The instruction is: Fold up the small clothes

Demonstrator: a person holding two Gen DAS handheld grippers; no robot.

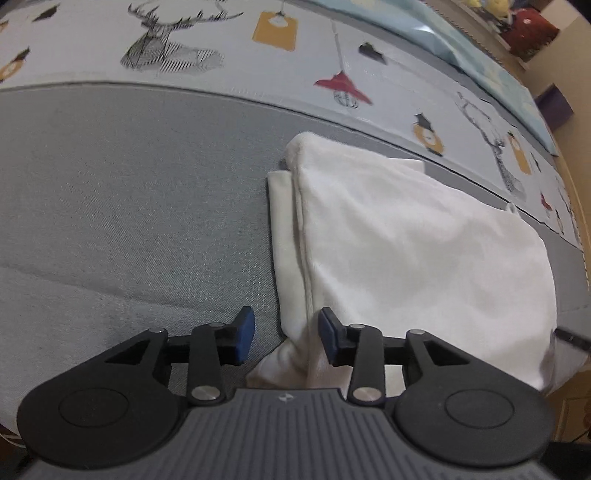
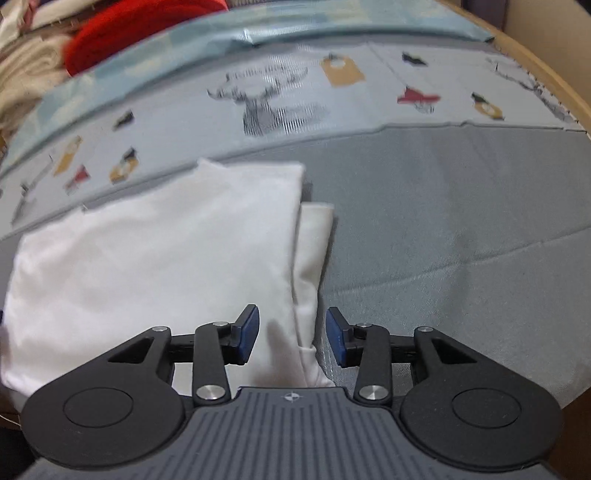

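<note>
A white garment (image 1: pixel 406 243) lies folded on the grey mat (image 1: pixel 129 192), with a narrower layer sticking out along its left edge. My left gripper (image 1: pixel 287 338) is open, its blue pads on either side of the garment's near left corner. In the right wrist view the same garment (image 2: pixel 166 258) lies to the left, a narrower layer showing along its right edge. My right gripper (image 2: pixel 292 334) is open, its blue pads astride the garment's near right corner. Neither gripper pinches the cloth.
A pale sheet printed with deer and lamps (image 1: pixel 258 62) lies beyond the grey mat (image 2: pixel 461 221). A light blue cloth (image 1: pixel 480 55) runs along the far side. Red and beige fabrics (image 2: pixel 129 26) are piled at the back. A wooden edge (image 2: pixel 546 62) borders the right.
</note>
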